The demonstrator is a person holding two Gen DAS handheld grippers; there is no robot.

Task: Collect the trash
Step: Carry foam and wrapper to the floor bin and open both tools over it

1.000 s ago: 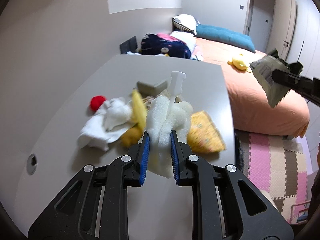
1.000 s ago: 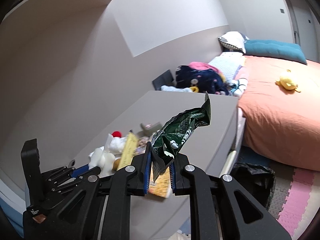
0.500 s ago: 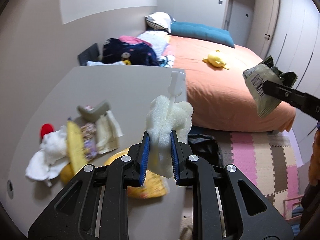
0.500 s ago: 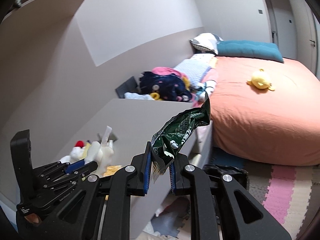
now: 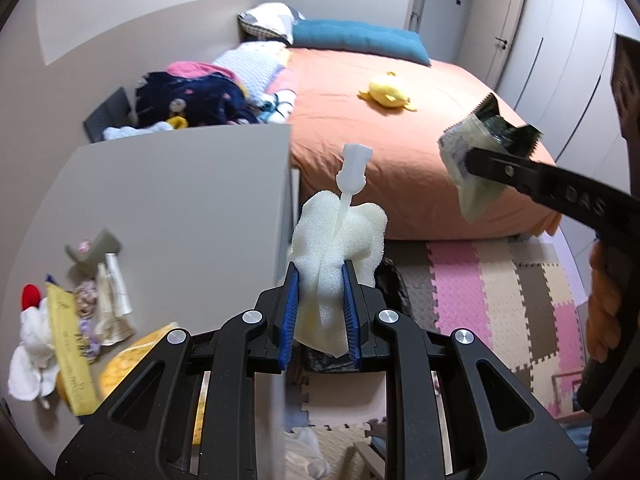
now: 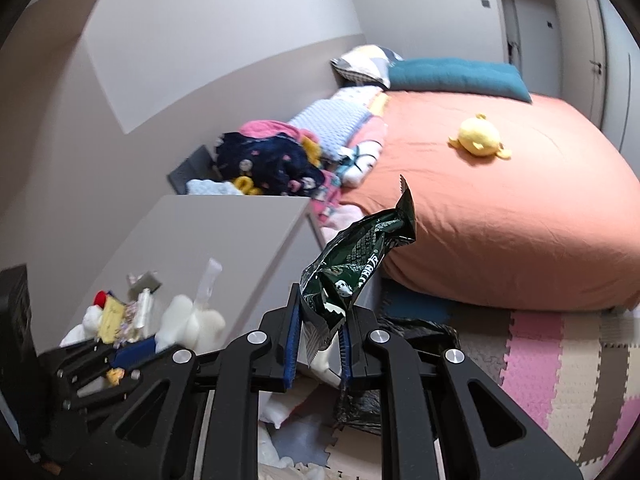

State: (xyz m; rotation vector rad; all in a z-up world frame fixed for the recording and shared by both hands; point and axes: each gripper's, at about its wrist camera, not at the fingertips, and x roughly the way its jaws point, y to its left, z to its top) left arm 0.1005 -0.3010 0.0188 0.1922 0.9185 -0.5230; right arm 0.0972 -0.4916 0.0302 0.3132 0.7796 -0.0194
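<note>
My left gripper is shut on a crumpled piece of white foam with a white plastic stick poking up from it, held past the desk's right edge over the floor. My right gripper is shut on a dark green snack wrapper. In the left wrist view the same wrapper hangs at the right, over the bed's edge. A black trash bag lies on the floor just beyond my right gripper, partly hidden by it. Several bits of trash still lie on the grey desk.
An orange bed with a yellow plush toy fills the right. Clothes are heaped beyond the desk. Pink and beige foam mats cover the floor. White items lie on the floor under my right gripper.
Both grippers have swung right, off the desk and toward the floor by the bed, still holding the foam and the wrapper. The trash pile has slid to the left of view.
</note>
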